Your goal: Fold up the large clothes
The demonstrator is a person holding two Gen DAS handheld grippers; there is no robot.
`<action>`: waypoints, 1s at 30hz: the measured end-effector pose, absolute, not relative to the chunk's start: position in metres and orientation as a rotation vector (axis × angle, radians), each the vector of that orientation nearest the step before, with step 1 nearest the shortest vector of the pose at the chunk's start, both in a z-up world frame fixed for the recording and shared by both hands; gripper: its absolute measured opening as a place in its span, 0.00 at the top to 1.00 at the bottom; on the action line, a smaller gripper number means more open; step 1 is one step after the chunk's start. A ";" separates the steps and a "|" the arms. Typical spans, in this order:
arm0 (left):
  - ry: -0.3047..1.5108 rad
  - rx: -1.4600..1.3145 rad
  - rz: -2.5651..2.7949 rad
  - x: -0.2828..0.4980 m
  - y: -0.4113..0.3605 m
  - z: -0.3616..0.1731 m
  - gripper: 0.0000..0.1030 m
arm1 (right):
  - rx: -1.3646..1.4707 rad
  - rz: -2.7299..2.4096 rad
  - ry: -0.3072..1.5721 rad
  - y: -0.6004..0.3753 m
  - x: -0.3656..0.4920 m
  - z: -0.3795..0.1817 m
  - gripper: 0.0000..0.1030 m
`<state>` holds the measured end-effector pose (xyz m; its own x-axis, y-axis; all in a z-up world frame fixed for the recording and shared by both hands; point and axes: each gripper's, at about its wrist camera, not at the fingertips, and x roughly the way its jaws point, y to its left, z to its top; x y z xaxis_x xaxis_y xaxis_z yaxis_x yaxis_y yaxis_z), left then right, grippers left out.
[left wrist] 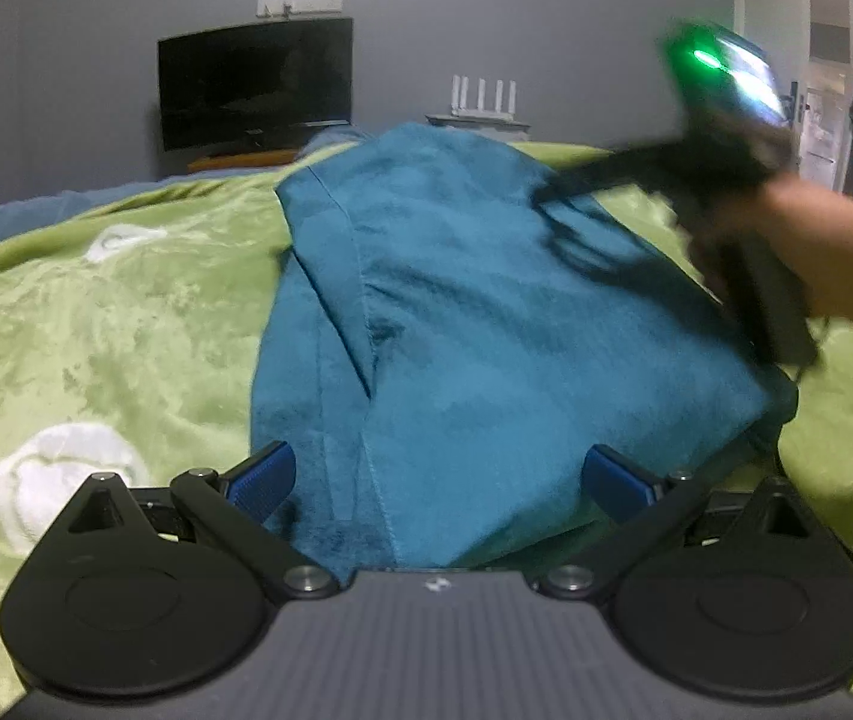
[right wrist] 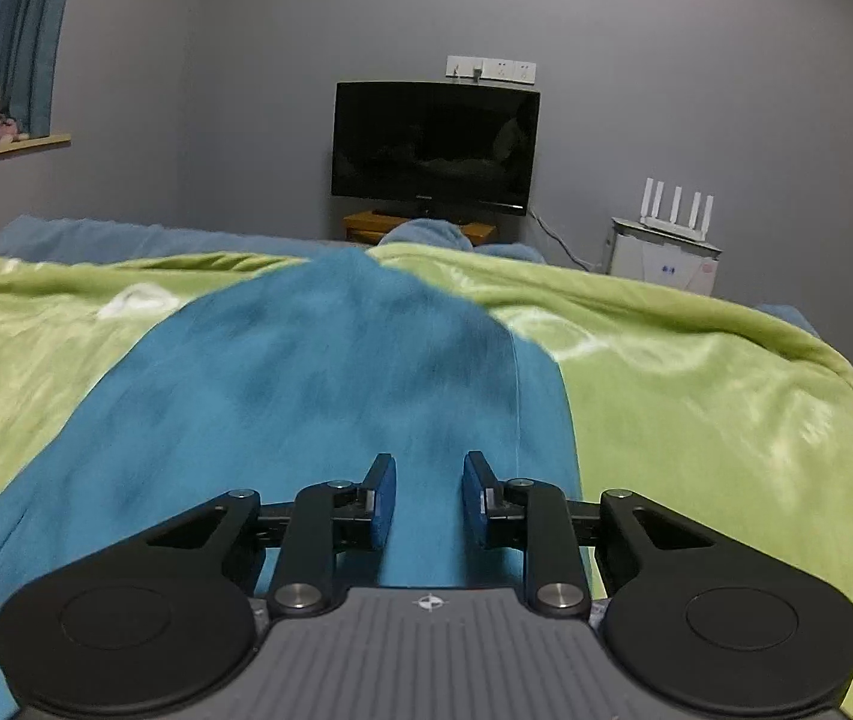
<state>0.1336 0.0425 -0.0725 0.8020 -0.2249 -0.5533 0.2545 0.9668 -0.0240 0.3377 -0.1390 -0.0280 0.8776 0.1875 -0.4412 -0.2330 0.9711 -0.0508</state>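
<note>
Teal garment (left wrist: 486,324): lies lengthwise down the middle of the green blanket (left wrist: 96,324), already narrowed to a long strip; a lengthwise fold edge shows on its left side.
Done: side folds look in, my read.
Left: crosswise folds, near end to far end; strip is still long.
Left gripper (left wrist: 435,480): jaws wide, near end of garment between the pads, nothing pinched.
Right gripper (right wrist: 429,498): jaws partly closed with a clear gap, empty, above the cloth; blurred in the left view.
Risk: plush blanket could get pinched along with the fabric.
</note>
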 end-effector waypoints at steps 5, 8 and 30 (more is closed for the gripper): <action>0.634 0.033 -0.275 0.144 0.045 -0.081 0.00 | -0.082 0.161 0.461 -0.130 0.399 -0.019 0.76; 0.666 0.010 -0.270 0.149 0.048 -0.088 0.00 | -0.051 0.105 0.478 -0.131 0.423 -0.017 0.70; 0.667 0.090 -0.223 0.135 0.045 -0.104 0.00 | -0.069 0.195 0.539 -0.164 0.225 -0.046 0.64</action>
<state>0.1349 0.0449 -0.1041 0.7628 -0.1760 -0.6222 0.2335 0.9723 0.0111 0.2253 -0.1640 -0.0455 0.8402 0.1662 -0.5162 -0.2025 0.9792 -0.0143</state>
